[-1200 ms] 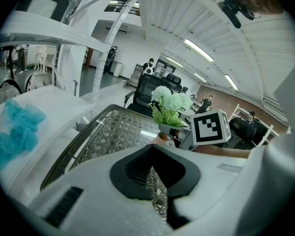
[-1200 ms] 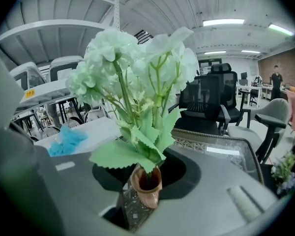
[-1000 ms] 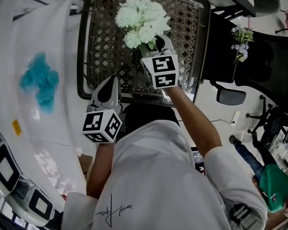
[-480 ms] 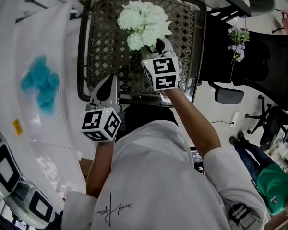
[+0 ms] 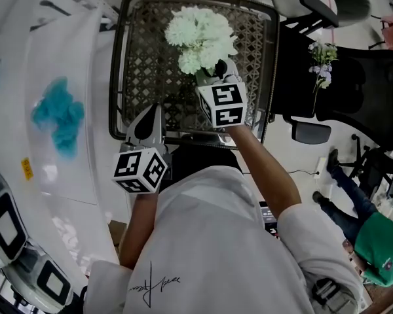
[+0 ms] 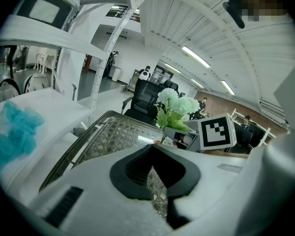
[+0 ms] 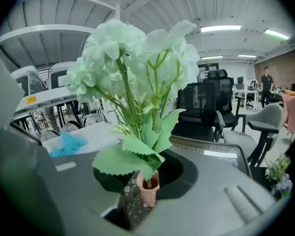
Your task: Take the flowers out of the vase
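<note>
My right gripper (image 7: 147, 167) has the flowers (image 7: 137, 58) in it. Its jaws have just been closing and now stand narrow on the bunch, low down among the green leaves. The white heads rise straight up out of the grip and fill most of what I see along the jaws. Just below the leaves, in the gap between the jaws, sits the pink vase (image 7: 148, 190), with a stem standing in its mouth, so the flowers are not out of it yet. I cannot tell whether the pads touch the vase as well as the stems.

Under this gripper is the lattice table (image 5: 144, 57); a patch of its weave shows through the jaw gap beside the vase.

My left gripper (image 5: 154, 112) hangs back, nearer to me and to the left of the right one, at the near edge of the table. Its jaws are drawn together at the tips and hold nothing. Off to its left, well apart, a blue clump (image 5: 56, 113) lies on a white surface.
</note>
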The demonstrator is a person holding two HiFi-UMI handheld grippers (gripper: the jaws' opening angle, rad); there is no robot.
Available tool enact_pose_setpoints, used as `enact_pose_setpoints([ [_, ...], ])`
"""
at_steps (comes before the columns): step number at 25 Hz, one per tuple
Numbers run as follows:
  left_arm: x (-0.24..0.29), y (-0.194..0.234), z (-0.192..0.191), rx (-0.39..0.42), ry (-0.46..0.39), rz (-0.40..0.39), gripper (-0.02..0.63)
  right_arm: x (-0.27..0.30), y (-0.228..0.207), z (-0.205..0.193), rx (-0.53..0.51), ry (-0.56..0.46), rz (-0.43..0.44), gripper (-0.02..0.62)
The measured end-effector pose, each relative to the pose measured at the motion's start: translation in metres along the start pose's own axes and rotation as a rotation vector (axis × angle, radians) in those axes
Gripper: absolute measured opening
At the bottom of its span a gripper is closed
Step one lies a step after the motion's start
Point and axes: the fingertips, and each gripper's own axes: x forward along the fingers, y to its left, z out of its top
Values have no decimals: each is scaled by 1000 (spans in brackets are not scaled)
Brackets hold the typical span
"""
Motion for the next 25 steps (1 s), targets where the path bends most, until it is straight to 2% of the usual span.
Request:
enact_pose_setpoints([
  [25, -17, -15, 13, 19, -54, -66, 3, -39, 18, 36, -42, -55, -14, 87],
])
